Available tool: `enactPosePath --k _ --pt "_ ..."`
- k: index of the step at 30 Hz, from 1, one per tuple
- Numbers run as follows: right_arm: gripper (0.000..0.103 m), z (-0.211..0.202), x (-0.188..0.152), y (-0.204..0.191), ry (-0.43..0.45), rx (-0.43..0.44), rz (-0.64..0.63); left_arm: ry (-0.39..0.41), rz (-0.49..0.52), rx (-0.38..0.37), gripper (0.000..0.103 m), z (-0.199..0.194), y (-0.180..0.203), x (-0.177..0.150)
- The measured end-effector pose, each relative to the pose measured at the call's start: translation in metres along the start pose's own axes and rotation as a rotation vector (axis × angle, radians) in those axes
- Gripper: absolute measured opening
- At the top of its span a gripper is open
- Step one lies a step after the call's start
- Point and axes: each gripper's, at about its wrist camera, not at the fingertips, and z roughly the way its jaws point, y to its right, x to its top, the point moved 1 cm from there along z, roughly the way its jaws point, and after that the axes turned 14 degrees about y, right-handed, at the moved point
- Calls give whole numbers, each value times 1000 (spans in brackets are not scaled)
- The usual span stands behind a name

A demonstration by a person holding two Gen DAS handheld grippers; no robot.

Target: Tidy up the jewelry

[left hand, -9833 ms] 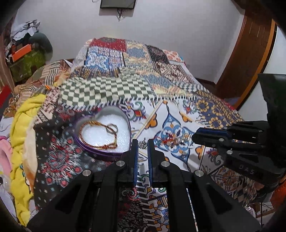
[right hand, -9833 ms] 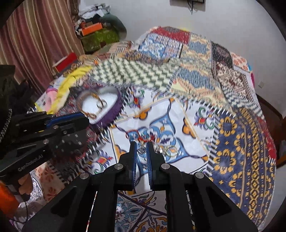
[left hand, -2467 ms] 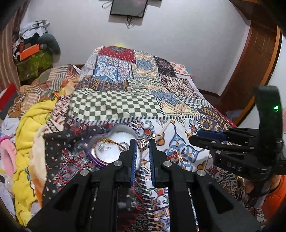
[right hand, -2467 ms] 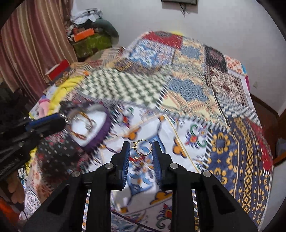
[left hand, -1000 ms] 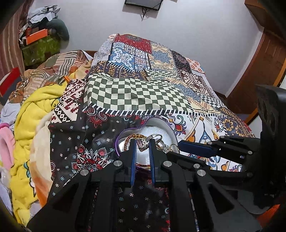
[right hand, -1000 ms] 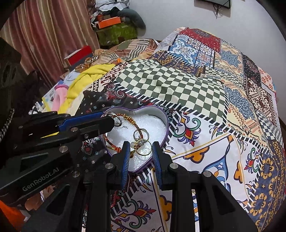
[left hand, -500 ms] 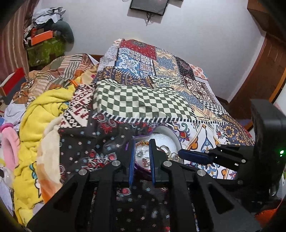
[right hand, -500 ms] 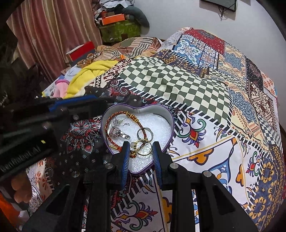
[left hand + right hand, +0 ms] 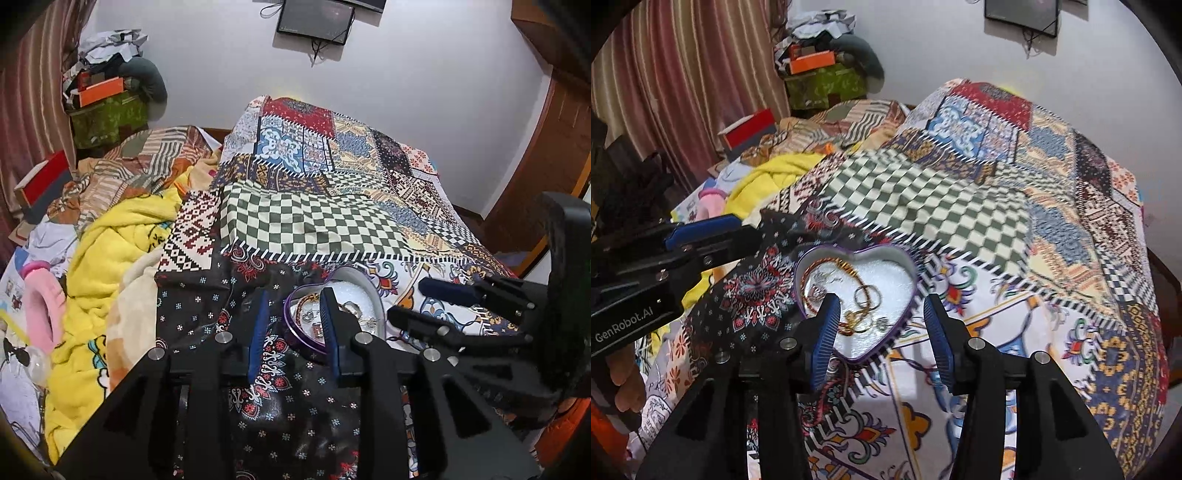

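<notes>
Jewelry point(image 9: 858, 295) lies in a heart-shaped tin point(image 9: 912, 271) with a purple wall and white lining; the tin sits on the patchwork bedspread point(image 9: 960, 206), at the seam between a dark floral patch and a white patch with blue-orange scrolls.

Right wrist view, left to right:
- Left gripper point(image 9: 713, 230) enters from the left edge, blue-padded fingers pointing toward the tin, tips short of its rim. Lettering "GenRobot.AI" on its body. Part of a hand point(image 9: 626, 384) shows under it at the lower left.
- Tin contents: a red-gold beaded chain point(image 9: 809, 273) curving along the left wall, a silver piece point(image 9: 816, 291) beside it, gold rings point(image 9: 868, 295) tangled near the middle, a small silver ring point(image 9: 882, 324) near the tin's point. Blur keeps me from an exact count.
- Right gripper point(image 9: 882, 306): jaws spread wide, nothing between them. Left pad overlaps the tin's lower left wall in view; right pad stands just outside the right wall. Contact with the tin cannot be told.

Left wrist view, left to right:
- Yellow blanket point(image 9: 110, 258) heaped at the left of the bed, pink item point(image 9: 40, 310) beyond it.
- Left gripper point(image 9: 293, 306): jaws spread, empty, over the dark floral patch. The right finger crosses the tin point(image 9: 291, 332) in view, hiding part of it.
- Jewelry point(image 9: 351, 308) partly seen in the tin.
- Right gripper point(image 9: 421, 299) comes in from the right edge, jaws parted, tips beside the tin.
</notes>
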Motion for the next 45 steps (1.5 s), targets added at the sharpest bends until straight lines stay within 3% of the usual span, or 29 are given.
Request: enactPosePath --k 12,22,29,36,41,45 --pt "44 -51 4 43 73 -97 59 31 56 -73 32 -23 41 8" --pt "44 -73 -20 83 37 -179 99 -86 90 -161 32 1 81 -25" --pt "45 -49 -52 93 -93 -136 141 -182 92 -189 32 21 93 -57" --pt "45 -12 -70 80 -200 -86 130 -250 75 -181 32 34 81 -82" --pt "45 8 -72 71 -236 -64 112 -263 65 -182 32 37 72 -88" --pt "45 14 -70 67 -212 -79 81 -264 59 -189 32 38 71 -90"
